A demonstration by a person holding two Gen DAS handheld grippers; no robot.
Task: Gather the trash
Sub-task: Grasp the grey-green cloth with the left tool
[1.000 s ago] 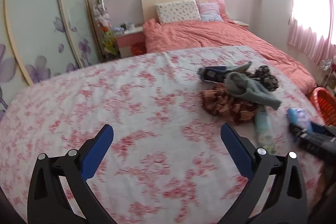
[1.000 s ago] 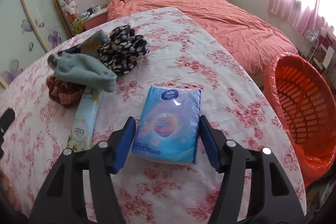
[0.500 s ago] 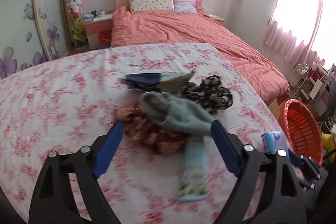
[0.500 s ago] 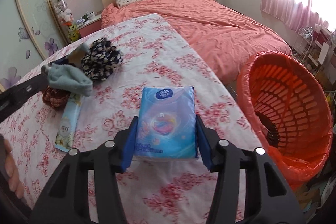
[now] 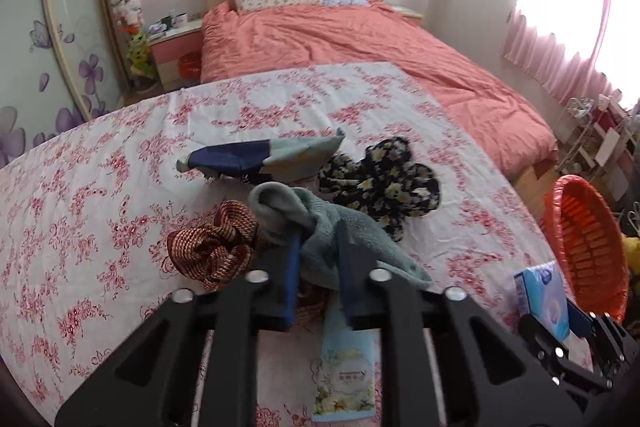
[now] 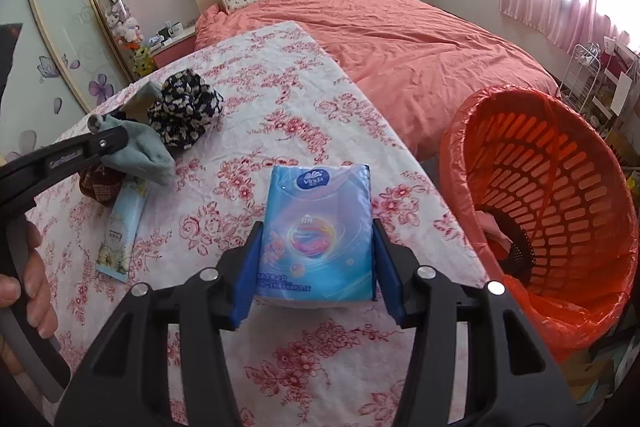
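My right gripper (image 6: 316, 267) is shut on a blue tissue pack (image 6: 316, 231) and holds it above the flowered table, just left of the orange basket (image 6: 552, 223). The pack also shows in the left wrist view (image 5: 544, 299). My left gripper (image 5: 318, 267) is shut on a grey-green towel (image 5: 320, 227), seen too in the right wrist view (image 6: 140, 151). A long pale-blue packet (image 5: 346, 367) lies under the left gripper; it also shows in the right wrist view (image 6: 122, 227).
A brown woven cloth (image 5: 216, 247), a black flowered cloth (image 5: 384, 183) and a blue-and-grey cloth (image 5: 264, 157) lie around the towel. A coral-covered bed (image 5: 360, 55) stands behind the table. A wire rack (image 6: 588, 67) stands by the pink curtains.
My left gripper has moved in over the cloth pile and shut on the grey-green towel. My right gripper has carried the tissue pack nearer to the orange basket.
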